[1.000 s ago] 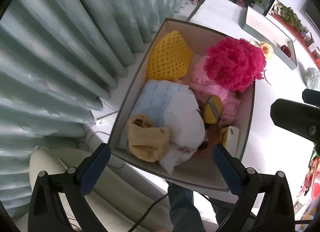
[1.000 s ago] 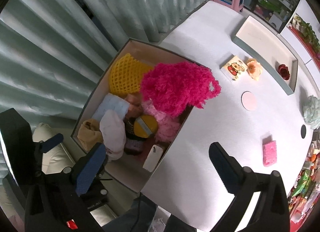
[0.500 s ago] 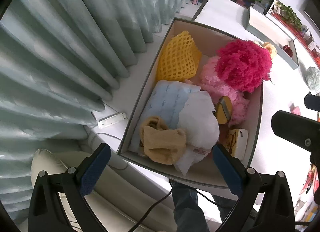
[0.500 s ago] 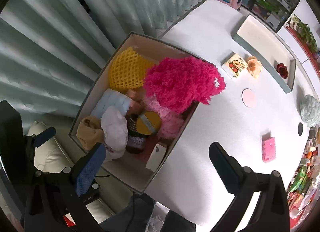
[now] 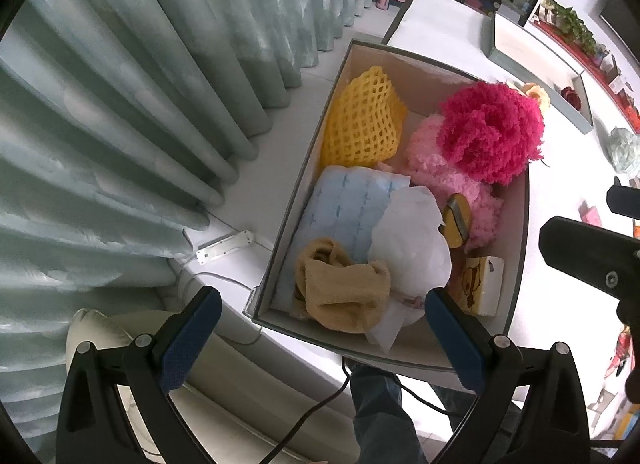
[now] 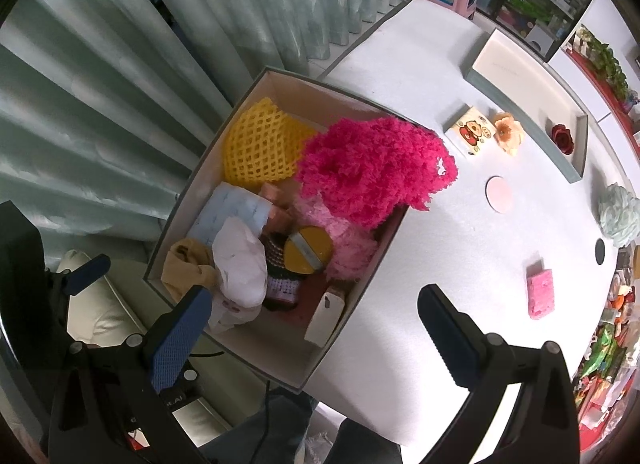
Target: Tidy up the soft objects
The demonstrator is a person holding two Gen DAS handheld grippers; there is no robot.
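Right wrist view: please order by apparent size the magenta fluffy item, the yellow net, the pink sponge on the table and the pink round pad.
Largest to smallest, as they look in this view:
1. magenta fluffy item
2. yellow net
3. pink sponge and pink round pad: alike, not ranked, since they lie at different distances from the camera.

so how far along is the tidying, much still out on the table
Mostly done: the grey cardboard box already holds the yellow mesh net, bright magenta fluffy pom-pom, tan cloth and more. Nothing is in hand; the left gripper and right gripper are both open. Left on the white table: pink sponge, pale green puff, orange fabric flower.
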